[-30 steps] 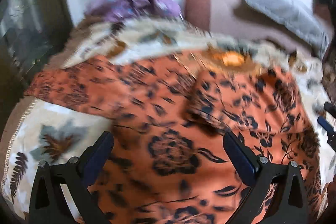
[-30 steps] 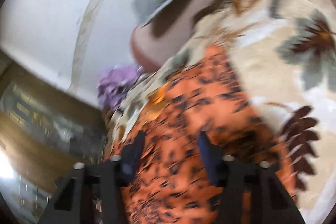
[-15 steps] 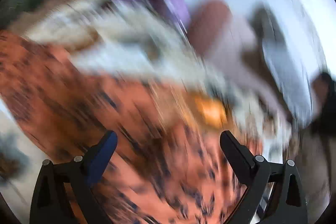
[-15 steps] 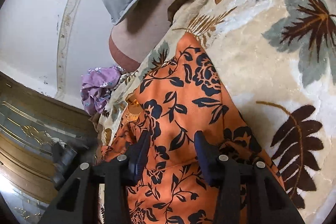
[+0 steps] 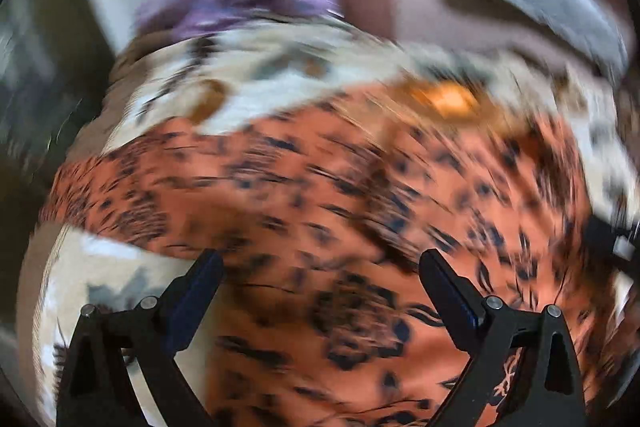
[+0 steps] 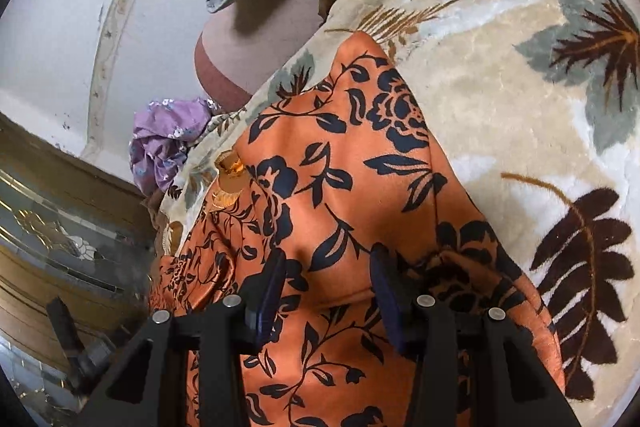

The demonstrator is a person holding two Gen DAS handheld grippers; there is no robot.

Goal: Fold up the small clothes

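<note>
The whole left wrist view is smeared by motion, so the print of the orange garment [image 5: 320, 207] is lost. In the right wrist view its near end is cut off by the lower edge, beneath the right gripper [image 6: 326, 267].

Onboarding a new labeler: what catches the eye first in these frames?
The orange garment with dark floral print, spread across the cream leaf-patterned blanket, fills both views. Next, a crumpled purple cloth at the blanket's far edge, by the wall.

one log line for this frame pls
stage: mid-fold | item: orange floral garment on leaf-print blanket | left gripper: open above it | right gripper: part open, fabric between jaws, grip unclear
</note>
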